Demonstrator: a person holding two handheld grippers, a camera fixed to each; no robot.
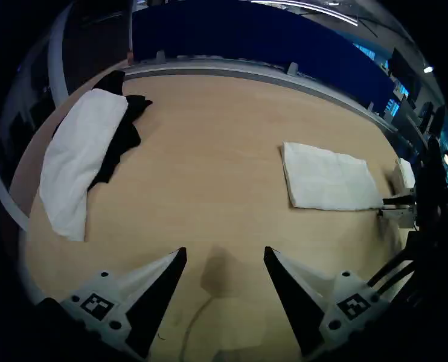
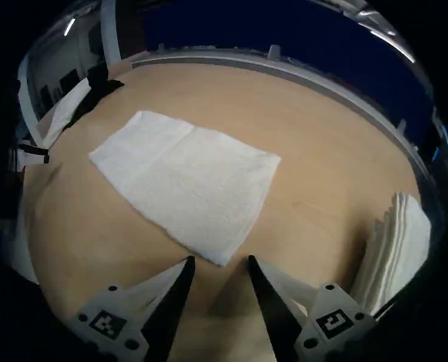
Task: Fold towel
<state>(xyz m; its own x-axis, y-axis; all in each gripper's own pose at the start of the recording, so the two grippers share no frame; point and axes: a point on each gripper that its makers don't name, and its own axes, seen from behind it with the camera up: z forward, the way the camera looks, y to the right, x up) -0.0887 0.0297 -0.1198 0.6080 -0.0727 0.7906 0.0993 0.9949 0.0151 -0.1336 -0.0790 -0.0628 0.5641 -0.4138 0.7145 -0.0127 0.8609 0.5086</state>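
A white towel (image 2: 185, 181), folded into a flat rectangle, lies on the wooden table (image 2: 320, 157). In the right gripper view its near corner sits right at the tips of my right gripper (image 2: 220, 258), whose fingers stand apart without pressing on it. The same towel (image 1: 329, 178) lies to the right in the left gripper view, with the right gripper (image 1: 399, 205) at its far-right corner. My left gripper (image 1: 224, 250) hovers open over bare table, well away from the towel, nothing between its fingers.
A long white towel (image 1: 79, 160) lies over a black cloth (image 1: 121, 136) at the table's left end. A stack of folded white towels (image 2: 399, 253) stands close on the right of my right gripper. A blue partition (image 1: 254, 36) runs behind the table's far edge.
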